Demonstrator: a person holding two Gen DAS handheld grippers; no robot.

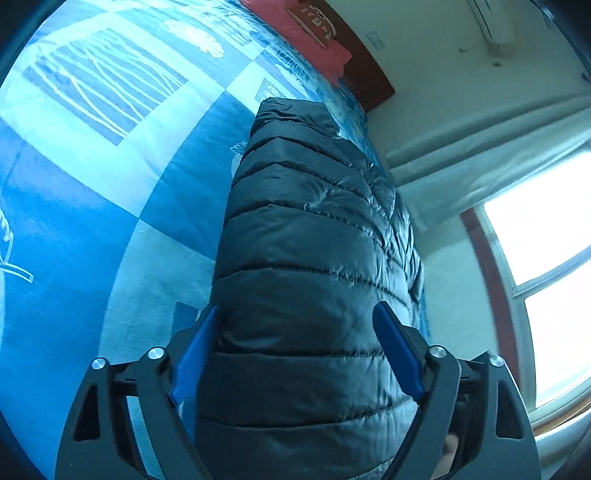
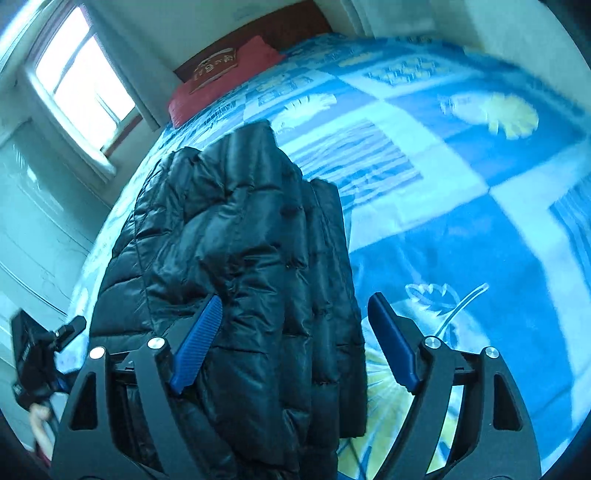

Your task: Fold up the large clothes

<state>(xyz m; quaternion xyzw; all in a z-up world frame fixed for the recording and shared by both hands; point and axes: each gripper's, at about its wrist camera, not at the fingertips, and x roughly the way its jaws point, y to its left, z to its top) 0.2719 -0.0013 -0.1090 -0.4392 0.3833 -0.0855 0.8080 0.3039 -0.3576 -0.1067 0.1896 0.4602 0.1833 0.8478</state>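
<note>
A black quilted puffer jacket (image 1: 306, 258) lies folded into a long narrow bundle on the blue patterned bedspread (image 1: 92, 184). My left gripper (image 1: 295, 354) is open, its blue fingers (image 1: 199, 354) on either side of the bundle's near end. In the right wrist view the jacket (image 2: 236, 266) lies lengthways with layers stacked along its right edge. My right gripper (image 2: 295, 347) is open over the near end, its left finger above the jacket and its right finger (image 2: 391, 347) above the bedspread (image 2: 443, 229).
A red pillow (image 1: 306, 33) (image 2: 221, 77) lies at the dark wooden headboard (image 1: 369, 74). A bright window (image 1: 543, 266) (image 2: 81, 81) and white curtain are beside the bed. The other handheld gripper (image 2: 37, 354) shows at the left edge of the right wrist view.
</note>
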